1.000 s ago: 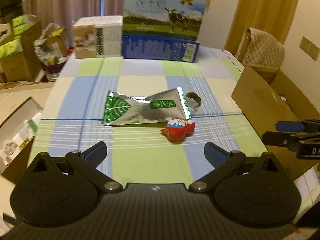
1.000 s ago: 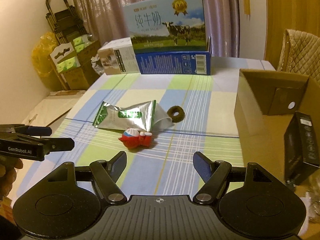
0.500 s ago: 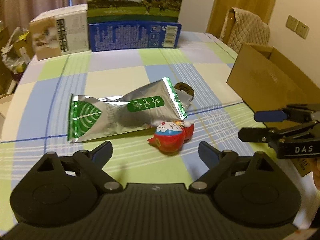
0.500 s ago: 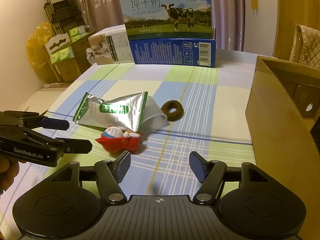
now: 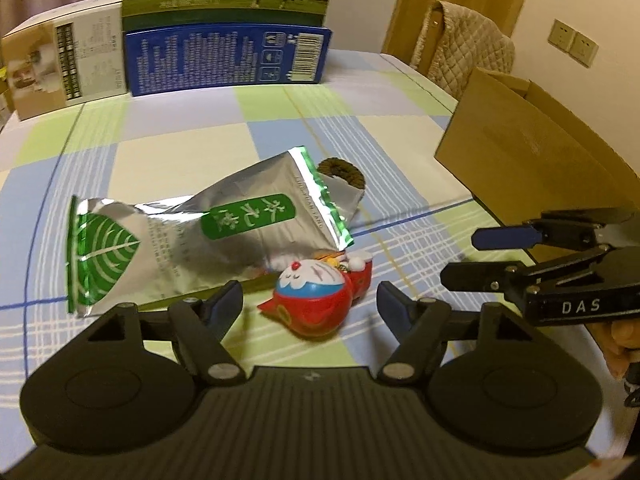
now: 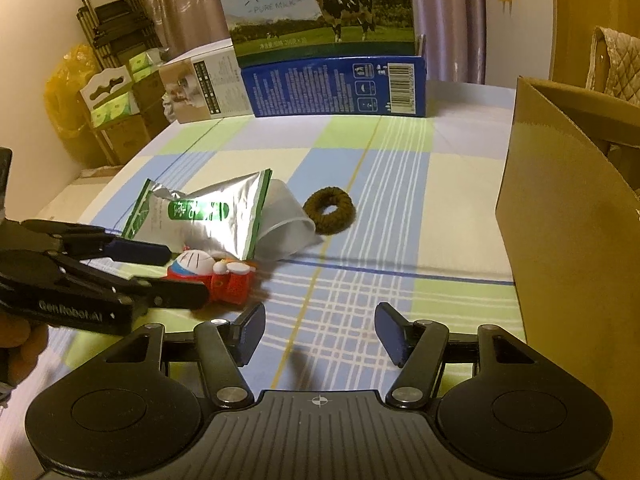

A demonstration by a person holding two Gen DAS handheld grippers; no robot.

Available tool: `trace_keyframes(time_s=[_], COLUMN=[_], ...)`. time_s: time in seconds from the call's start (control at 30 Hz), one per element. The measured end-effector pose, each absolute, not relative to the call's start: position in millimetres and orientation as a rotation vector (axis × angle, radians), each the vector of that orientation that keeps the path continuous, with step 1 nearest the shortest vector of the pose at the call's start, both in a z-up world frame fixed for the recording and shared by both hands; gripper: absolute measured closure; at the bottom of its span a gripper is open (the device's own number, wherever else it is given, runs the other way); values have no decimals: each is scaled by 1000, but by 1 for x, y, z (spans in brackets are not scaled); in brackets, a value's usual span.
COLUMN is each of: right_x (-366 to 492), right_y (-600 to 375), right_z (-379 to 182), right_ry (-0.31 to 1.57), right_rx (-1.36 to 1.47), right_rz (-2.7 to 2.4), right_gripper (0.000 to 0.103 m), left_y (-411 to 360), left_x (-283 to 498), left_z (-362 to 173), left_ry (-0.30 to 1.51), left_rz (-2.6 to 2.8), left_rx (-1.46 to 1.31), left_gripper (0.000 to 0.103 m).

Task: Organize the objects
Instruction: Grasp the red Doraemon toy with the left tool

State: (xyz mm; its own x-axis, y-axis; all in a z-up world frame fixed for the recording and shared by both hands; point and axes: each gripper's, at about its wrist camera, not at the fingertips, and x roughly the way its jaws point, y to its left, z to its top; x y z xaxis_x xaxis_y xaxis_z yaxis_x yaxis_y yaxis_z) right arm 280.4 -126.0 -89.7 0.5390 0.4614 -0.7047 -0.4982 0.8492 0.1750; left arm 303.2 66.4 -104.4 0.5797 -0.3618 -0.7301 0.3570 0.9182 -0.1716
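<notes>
Your small red and blue cartoon-cat figurine [image 5: 320,298] lies on its side on the checked blue, green and cream tablecloth [image 5: 180,148], right in front of your left gripper [image 5: 310,304]. That gripper's 2 fingers stand wide apart with the toy between their tips, and they hold nothing. From the right wrist camera the same left gripper [image 6: 176,270] reaches in from the left, its fingers [image 6: 138,250] on either side of the figurine [image 6: 212,272].

Touching the toy's far side is a silver foil pouch with green edges and a green label [image 5: 192,240]. A clear plastic cup [image 6: 286,232] lies on its side with its base under the pouch's end, and a brown fuzzy ring [image 6: 329,211] sits just beside it.

Your right gripper [image 6: 320,330] hovers over bare cloth, spread wide with nothing in it. An open brown cardboard box [image 6: 568,216] stands just to its right. A blue milk carton case with a cow picture [image 6: 328,52] stands at the table's far edge.
</notes>
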Motion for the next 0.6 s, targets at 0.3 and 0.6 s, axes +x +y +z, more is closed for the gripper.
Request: trace_keyframes(time_s=[0.3, 0.6], right_x=[288, 291], right_y=[-130, -126], right_z=[-87, -88], right_ry=[822, 820], right_rx=[-22, -36], right_rz=[559, 566], right_gripper=[44, 44], left_y=[56, 55], left_x=[310, 296], left_z=[-113, -108], left_ry=[864, 886], left_rz=[-453, -395], left_rx=[43, 112], left_gripper=[52, 62])
